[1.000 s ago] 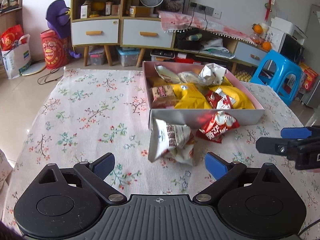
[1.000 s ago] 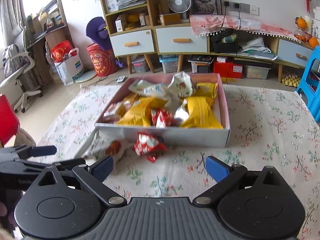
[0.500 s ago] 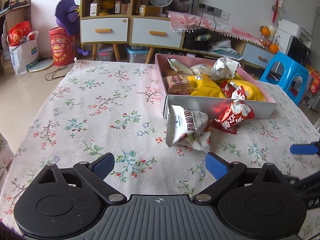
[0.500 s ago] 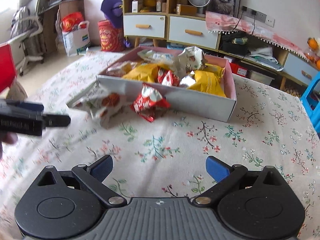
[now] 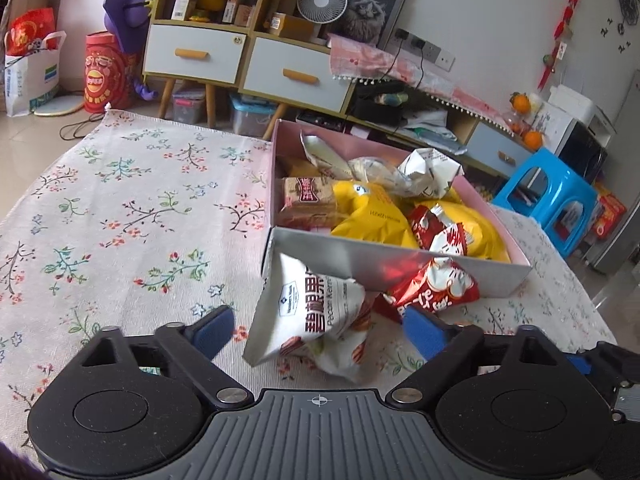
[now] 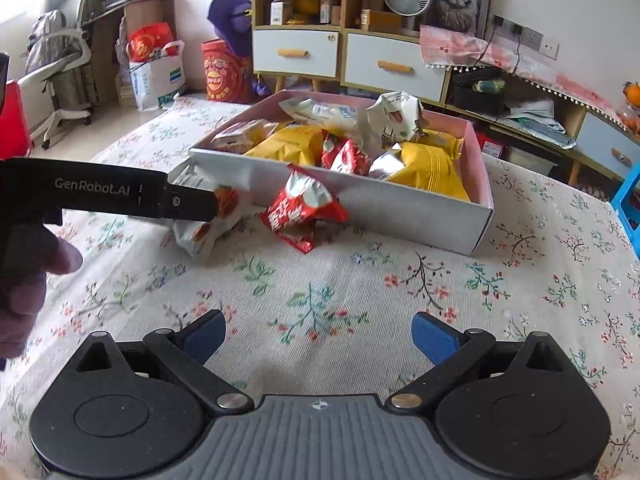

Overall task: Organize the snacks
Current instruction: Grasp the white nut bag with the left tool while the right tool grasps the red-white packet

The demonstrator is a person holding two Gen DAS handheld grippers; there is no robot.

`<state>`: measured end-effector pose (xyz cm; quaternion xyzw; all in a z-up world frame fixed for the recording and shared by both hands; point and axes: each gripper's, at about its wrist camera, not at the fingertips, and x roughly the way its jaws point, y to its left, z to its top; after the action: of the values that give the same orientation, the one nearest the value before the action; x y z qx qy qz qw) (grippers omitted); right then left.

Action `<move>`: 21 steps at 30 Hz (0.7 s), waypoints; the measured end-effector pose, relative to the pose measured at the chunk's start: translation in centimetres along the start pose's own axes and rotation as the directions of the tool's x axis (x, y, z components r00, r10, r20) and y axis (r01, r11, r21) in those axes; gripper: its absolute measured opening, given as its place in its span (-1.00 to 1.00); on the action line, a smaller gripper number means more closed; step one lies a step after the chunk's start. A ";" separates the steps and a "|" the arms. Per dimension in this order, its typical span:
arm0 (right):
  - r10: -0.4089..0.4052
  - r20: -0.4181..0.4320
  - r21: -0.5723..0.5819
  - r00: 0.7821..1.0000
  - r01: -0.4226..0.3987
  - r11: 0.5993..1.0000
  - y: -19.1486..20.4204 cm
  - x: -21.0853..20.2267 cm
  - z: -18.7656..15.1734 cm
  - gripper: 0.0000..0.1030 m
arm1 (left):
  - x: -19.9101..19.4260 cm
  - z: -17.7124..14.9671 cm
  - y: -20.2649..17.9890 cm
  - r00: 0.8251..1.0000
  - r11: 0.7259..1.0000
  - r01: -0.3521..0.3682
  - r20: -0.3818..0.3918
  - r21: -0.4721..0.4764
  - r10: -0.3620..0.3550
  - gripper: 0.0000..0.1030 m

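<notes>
L gripper [image 5: 318, 330] jaws closing round white packet [image 5: 308, 312], not yet touching; R gripper [image 6: 318, 336] open over bare cloth [image 6: 360, 280], box [image 6: 360, 200] edge ahead

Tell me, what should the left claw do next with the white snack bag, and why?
Probably keep closing on the white snack bag. The left claw has just been closing, the bag sits between its blue pads untouched, and it lies outside the box, so gripping comes before lifting.
</notes>
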<state>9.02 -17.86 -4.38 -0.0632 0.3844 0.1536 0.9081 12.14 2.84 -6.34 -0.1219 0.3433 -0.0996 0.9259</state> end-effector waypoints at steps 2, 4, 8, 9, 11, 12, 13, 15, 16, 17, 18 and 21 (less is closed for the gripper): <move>-0.002 0.005 0.013 1.000 0.002 1.000 -0.2 0.3 0.2 0.78 | 0.2 0.1 0.0 1.000 1.000 0.002 -0.004 -0.004 -0.002 0.35; -0.002 0.008 0.025 1.000 0.002 1.000 -0.2 0.7 0.4 0.78 | 0.5 0.1 0.1 1.000 1.000 0.002 -0.016 -0.012 -0.003 0.15; 0.003 0.000 0.040 1.000 -0.003 0.999 -0.4 1.6 1.0 0.77 | 0.4 0.0 0.1 1.000 1.000 0.002 -0.013 -0.014 -0.003 0.12; 0.000 -0.001 0.040 1.000 0.000 0.999 -0.4 1.8 1.1 0.77 | 0.4 0.0 0.1 1.000 1.000 0.003 -0.013 -0.013 -0.003 0.10; -0.009 0.008 0.049 1.000 0.008 0.999 -0.4 2.2 1.6 0.77 | 0.4 0.0 0.1 1.000 1.000 -0.005 -0.014 -0.013 0.005 -0.02; -0.010 0.014 0.058 1.000 0.009 0.998 -0.5 2.3 1.8 0.77 | 0.4 0.1 0.1 1.000 1.000 -0.011 -0.018 -0.014 0.011 -0.07; -0.010 0.020 0.070 1.000 0.008 0.998 -0.6 2.4 2.1 0.77 | 0.3 0.1 0.1 1.000 1.000 -0.011 -0.021 -0.017 0.010 -0.08; -0.004 0.028 0.093 1.000 0.001 0.996 -0.8 2.7 2.5 0.76 | 0.3 0.2 0.2 1.000 1.000 -0.011 -0.027 -0.025 0.011 -0.11; -0.003 0.031 0.102 1.000 0.000 0.995 -0.9 2.8 2.6 0.76 | 0.3 0.2 0.2 1.000 1.000 -0.011 -0.028 -0.026 0.011 -0.13; -0.004 0.034 0.108 0.999 0.001 0.994 -0.9 3.1 2.8 0.75 | 0.3 0.3 0.2 1.000 1.000 -0.011 -0.029 -0.027 0.011 -0.13; -0.006 0.036 0.112 0.999 0.002 0.994 -1.0 3.3 2.9 0.74 | 0.2 0.3 0.2 0.999 1.000 -0.012 -0.031 -0.028 0.011 -0.14; -0.008 0.033 0.115 0.999 0.004 0.993 -0.8 3.9 3.2 0.68 | 0.1 0.4 0.3 0.999 0.999 -0.008 -0.040 -0.040 0.007 -0.18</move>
<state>14.04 -16.98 -4.97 -0.0095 0.3773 0.1294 0.9170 12.56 3.14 -6.18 -0.1373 0.3640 -0.0916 0.9167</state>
